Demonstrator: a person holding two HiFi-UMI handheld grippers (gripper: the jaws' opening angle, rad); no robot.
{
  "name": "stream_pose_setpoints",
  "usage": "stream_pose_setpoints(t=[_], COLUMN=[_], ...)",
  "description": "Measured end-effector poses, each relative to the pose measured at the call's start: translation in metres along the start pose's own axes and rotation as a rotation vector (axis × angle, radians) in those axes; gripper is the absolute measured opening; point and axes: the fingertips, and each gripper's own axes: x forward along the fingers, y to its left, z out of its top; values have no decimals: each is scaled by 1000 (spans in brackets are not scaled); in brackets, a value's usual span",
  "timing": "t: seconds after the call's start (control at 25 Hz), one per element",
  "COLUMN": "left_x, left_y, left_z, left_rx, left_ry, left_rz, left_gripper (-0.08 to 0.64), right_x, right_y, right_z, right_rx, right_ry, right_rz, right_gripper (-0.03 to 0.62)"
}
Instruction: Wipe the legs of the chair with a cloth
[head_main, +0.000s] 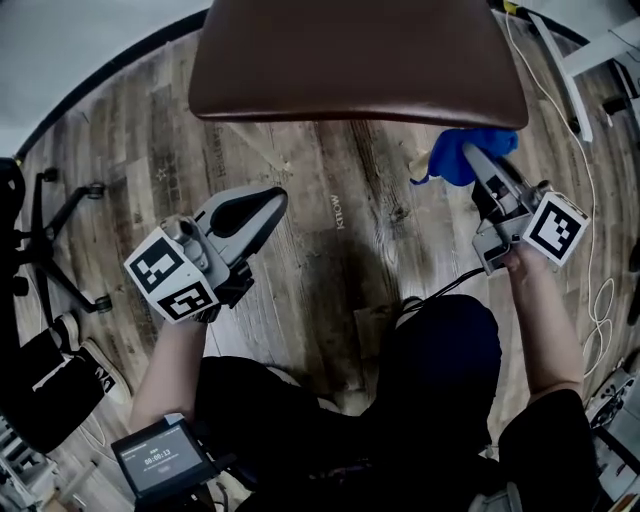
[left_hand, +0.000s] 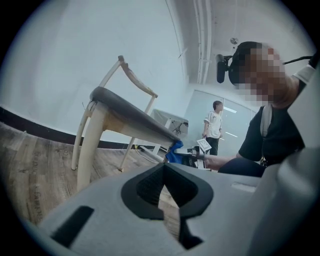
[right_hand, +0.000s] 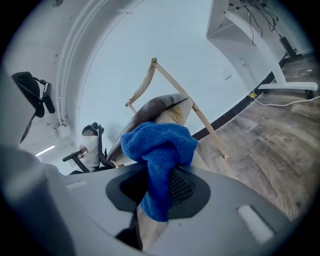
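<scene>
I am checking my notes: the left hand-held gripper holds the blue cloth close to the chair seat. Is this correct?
Not quite: it is the right hand-held gripper that holds the blue cloth close to the chair seat. The right gripper view shows the cloth clamped between its jaws.

You're working over a grey-brown wood-plank floor (head_main: 330, 210). The chair (head_main: 355, 55) stands on it just beyond your right fingers (head_main: 485, 170). One pale leg (left_hand: 90, 145) meets the planks ahead and to the left of your left fingers (head_main: 250, 212). Well off to the left of those fingers, an office chair's black wheeled base (head_main: 38, 240) rests on the boards. A white cable (right_hand: 272, 105) trails over the floor to the right of your right fingers. A black cable (head_main: 445, 288) lies behind them, toward you.
</scene>
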Motion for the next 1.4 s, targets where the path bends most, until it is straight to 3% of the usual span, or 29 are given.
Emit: stream_pose_setpoints(t=[0.36,0.68,1.0,1.4], left_x=[-3,-9,-20,-60], left_y=[4,1,4,18], left_z=[1,5,11,6], left_rx=[6,12,13,-28], left_ry=[-19,-27,-47,-88], left_rz=[11,8,36,119], left_gripper=[-2,-2,-2,-2], right_x=[22,60,128,207], right_y=[41,91,138,187], right_z=[-3,-36,-71,-107], right_rx=[54,63,20,-87], right_ry=[-14,73,192,211], right_rz=[123,267,377,440], right_gripper=[94,94,94,94])
